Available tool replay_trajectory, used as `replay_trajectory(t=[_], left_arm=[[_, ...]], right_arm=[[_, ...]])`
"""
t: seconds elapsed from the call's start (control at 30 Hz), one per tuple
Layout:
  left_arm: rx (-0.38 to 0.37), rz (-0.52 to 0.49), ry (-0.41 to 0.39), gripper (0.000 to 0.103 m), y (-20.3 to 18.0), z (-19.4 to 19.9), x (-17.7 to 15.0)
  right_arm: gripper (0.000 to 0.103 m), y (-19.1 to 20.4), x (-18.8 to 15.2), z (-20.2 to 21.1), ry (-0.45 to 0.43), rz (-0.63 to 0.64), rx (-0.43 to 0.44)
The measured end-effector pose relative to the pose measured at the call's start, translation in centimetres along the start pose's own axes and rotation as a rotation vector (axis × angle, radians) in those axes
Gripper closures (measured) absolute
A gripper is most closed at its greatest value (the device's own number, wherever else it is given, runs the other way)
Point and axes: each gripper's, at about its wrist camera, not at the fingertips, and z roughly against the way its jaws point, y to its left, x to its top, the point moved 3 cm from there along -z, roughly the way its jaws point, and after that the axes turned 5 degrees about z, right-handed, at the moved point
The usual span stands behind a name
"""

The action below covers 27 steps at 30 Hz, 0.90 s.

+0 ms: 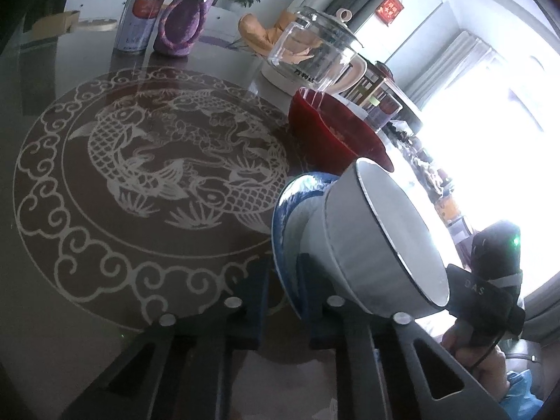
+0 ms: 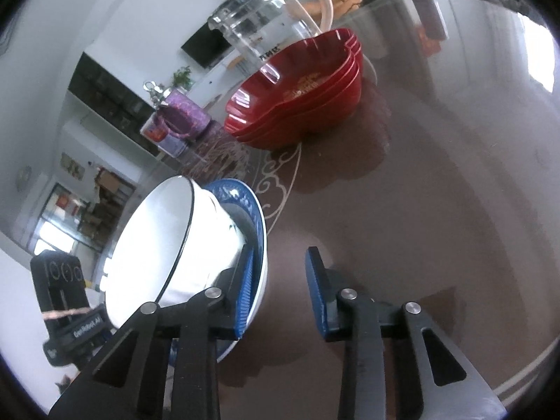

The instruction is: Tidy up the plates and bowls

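A white bowl (image 1: pixel 378 241) with a thin dark rim sits on a blue patterned plate (image 1: pixel 285 206) on the brown glass table (image 1: pixel 105 332). My left gripper (image 1: pixel 281 290) has its jaws apart, straddling the plate's near edge, one finger (image 1: pixel 257 301) outside and one under the bowl. In the right wrist view my right gripper (image 2: pixel 280 287) is open; its left finger (image 2: pixel 245 280) lies on the plate (image 2: pixel 257 217) beside the bowl (image 2: pixel 164 245), its right finger (image 2: pixel 318 290) outside the rim. A stack of red bowls (image 2: pixel 304 98) stands further back, also seen in the left wrist view (image 1: pixel 332 133).
A glass kettle with a cream handle (image 1: pixel 315 52) stands behind the red bowls. A can (image 1: pixel 140 17) and a purple bottle cover (image 1: pixel 183 24) stand at the far table edge. The table centre carries a white fish pattern (image 1: pixel 157 175).
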Motion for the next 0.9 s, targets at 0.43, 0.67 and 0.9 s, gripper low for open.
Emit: replay_trajectory(t=[0.43,0.67,0.9], left_arm=[[-0.007,0.05,-0.028,0.096,0.2,0.0,-0.1],[-0.004,0.048,-0.04,0.096,-0.6,0.6,1.3],[-0.018,0.036,-0.063,0.096,-2.4,1.1,5.2]], right_arm=[[0.094,1.6,0.6,-0.6,0.055,0.026,-0.007],[0.094,1.7,1.5,-0.3,0.06,-0.017,0.013],[0.094,2.9,4.6,0.9,0.039,-0.016,0.032]])
